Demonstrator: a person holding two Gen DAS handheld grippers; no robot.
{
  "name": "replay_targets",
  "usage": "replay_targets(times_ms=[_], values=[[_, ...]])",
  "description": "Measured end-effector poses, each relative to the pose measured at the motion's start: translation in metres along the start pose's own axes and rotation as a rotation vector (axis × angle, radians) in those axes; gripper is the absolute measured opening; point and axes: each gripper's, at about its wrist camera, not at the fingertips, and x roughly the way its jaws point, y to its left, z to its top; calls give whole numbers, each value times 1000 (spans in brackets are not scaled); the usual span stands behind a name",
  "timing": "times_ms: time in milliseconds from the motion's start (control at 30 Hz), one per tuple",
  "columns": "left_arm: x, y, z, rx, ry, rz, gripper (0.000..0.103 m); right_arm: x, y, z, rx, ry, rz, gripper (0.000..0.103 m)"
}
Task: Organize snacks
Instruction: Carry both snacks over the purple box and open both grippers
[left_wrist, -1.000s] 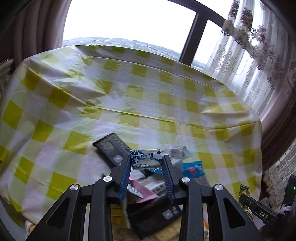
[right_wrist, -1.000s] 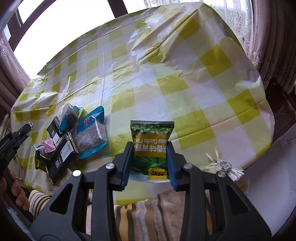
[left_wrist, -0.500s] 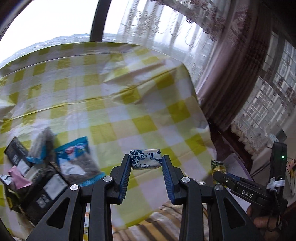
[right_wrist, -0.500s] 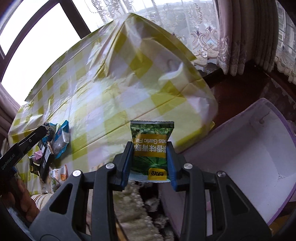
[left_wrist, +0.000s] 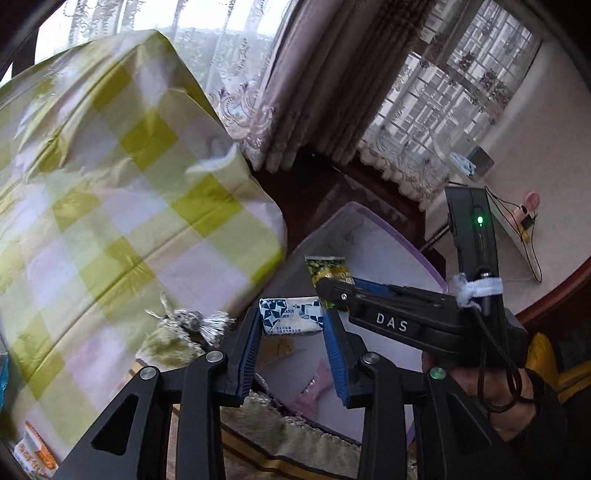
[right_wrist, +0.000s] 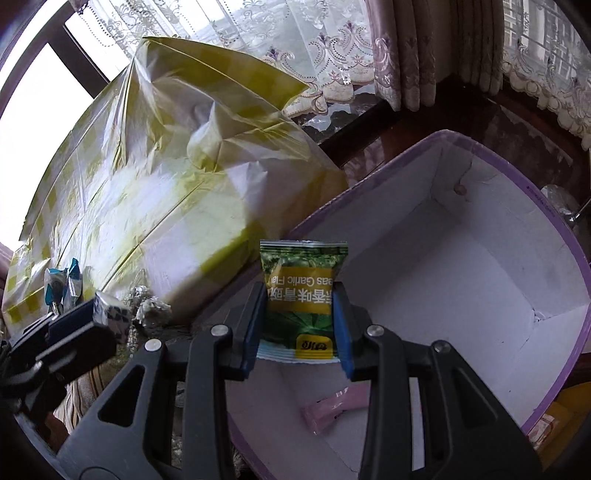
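the right hand-held gripper (right_wrist: 299, 325) has its blue ribbed pads pressed against both sides of a green snack packet (right_wrist: 302, 295), a flat crinkled foil pouch printed with leaves; its yellow band reads upside down "...as garlic fl..." over a row of chinese characters, and a small yellow logo tab sits at its lower edge. the packet hangs over the near left corner of the purple-rimmed box (right_wrist: 491, 155), a cardboard box with plain white inner walls and floor. a pink wrapped bar (right_wrist: 334, 408) lies on the floor of that box, below the packet.

the left hand-held gripper (left_wrist: 291, 325) is narrowed onto a small white pillow-shaped pack (left_wrist: 291, 315) patterned with dark blue triangles (its tiny print is too small to read), held over the box's near left edge (left_wrist: 369, 218). seen from the left wrist, the right tool's black body carries the white letters "das" (left_wrist: 391, 322).

left of the box stands the surface under a glossy, creased yellow-and-white checked cloth (left_wrist: 110, 206). a silvery foil tuft (left_wrist: 192, 321) sits by the cloth's lower corner, just left of the box.
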Motion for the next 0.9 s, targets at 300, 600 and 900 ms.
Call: replay_targets(times_ms=[300, 600, 900], values=[[3, 0, -4, -7, 29, -21, 65, 1, -5, 1, 0, 7, -3, 41], [-16, 21, -9, -52, -42, 67, 65, -6, 9, -1, -23, 2, 15, 41], [-54, 54, -25, -130, -143, 133, 65, -12, 46, -6, -92, -18, 35, 41]])
